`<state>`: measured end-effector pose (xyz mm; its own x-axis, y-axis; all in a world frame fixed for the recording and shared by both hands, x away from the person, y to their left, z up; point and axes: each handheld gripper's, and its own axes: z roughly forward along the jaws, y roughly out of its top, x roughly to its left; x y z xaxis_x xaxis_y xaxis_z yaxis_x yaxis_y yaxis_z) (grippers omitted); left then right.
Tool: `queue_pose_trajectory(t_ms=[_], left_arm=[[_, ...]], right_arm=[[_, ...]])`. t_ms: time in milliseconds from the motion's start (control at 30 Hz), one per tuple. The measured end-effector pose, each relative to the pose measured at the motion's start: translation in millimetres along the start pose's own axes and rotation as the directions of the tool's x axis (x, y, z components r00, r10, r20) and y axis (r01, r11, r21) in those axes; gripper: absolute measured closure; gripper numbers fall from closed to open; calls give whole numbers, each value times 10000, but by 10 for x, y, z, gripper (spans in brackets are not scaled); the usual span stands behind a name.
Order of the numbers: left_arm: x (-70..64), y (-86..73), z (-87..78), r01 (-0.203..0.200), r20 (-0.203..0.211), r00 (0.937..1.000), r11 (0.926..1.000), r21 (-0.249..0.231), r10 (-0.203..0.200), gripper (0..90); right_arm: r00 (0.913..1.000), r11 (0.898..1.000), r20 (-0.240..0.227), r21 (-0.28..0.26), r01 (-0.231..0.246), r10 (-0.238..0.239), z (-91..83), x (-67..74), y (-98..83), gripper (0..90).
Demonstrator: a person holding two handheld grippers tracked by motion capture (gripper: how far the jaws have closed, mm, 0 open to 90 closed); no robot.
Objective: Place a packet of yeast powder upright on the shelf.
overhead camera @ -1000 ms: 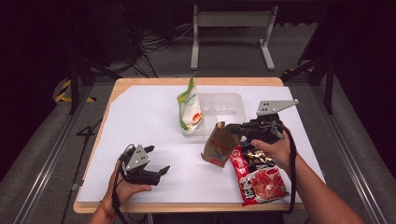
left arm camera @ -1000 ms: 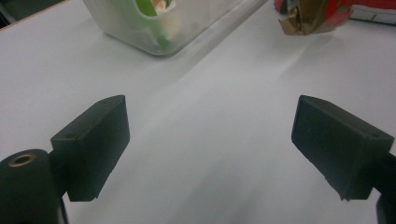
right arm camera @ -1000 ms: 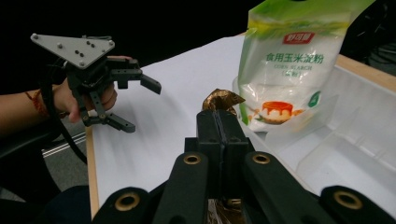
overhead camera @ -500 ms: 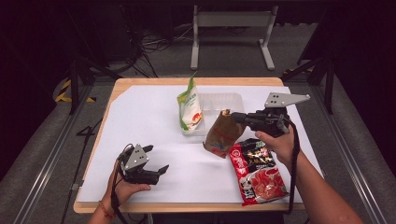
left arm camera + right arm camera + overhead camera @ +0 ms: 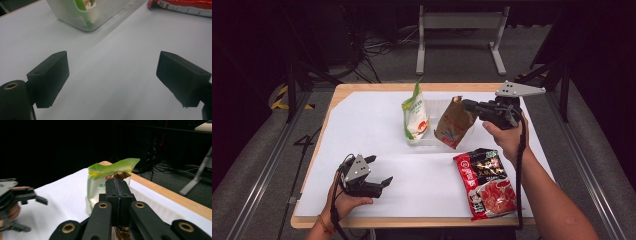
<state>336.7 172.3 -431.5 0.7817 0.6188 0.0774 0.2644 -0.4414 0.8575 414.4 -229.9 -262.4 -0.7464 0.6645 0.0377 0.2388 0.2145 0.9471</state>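
My right gripper (image 5: 468,106) is shut on the top edge of a brown-gold snack bag (image 5: 454,124), which hangs tilted over a clear plastic tub (image 5: 432,141). In the right gripper view the jaws (image 5: 117,182) pinch the bag's crinkled gold rim (image 5: 120,175). A green-and-white bag (image 5: 414,115) (image 5: 110,178) stands upright in the tub's left part. Flat on the white table cover at the front right lies a red snack bag (image 5: 486,182). My left gripper (image 5: 381,170) (image 5: 112,75) rests near the front left, open and holding nothing.
The tub (image 5: 82,20) and a corner of the red bag (image 5: 185,6) lie ahead of the left gripper. A white sheet (image 5: 372,125) covers the wooden table (image 5: 337,97). A metal stand (image 5: 457,30) and cables sit on the floor behind.
My right gripper has risen and moved toward the back right, carrying the brown-gold bag from the table in front of the tub to above it. The left gripper has stayed put.
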Motion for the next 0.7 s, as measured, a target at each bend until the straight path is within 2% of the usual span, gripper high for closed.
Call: queue_pose_trajectory(t_ms=[367, 533, 700], left_arm=[[-7, 1, 8, -71, 21, 10000, 10000, 37, 71, 117], [-11, -2, 5, -50, 39, 10000, 10000, 25, 50, 117], [-7, -5, 10, -57, 122, 9999, 10000, 21, 57, 117]], right_arm=[[9986, 9995, 465, 168, -253, 244, 313, -64, 83, 899], [9958, 9991, 883, 336, -272, 242, 443, -78, 102, 899], [9899, 9985, 1345, 262, -486, 447, 536, -121, 117, 899]])
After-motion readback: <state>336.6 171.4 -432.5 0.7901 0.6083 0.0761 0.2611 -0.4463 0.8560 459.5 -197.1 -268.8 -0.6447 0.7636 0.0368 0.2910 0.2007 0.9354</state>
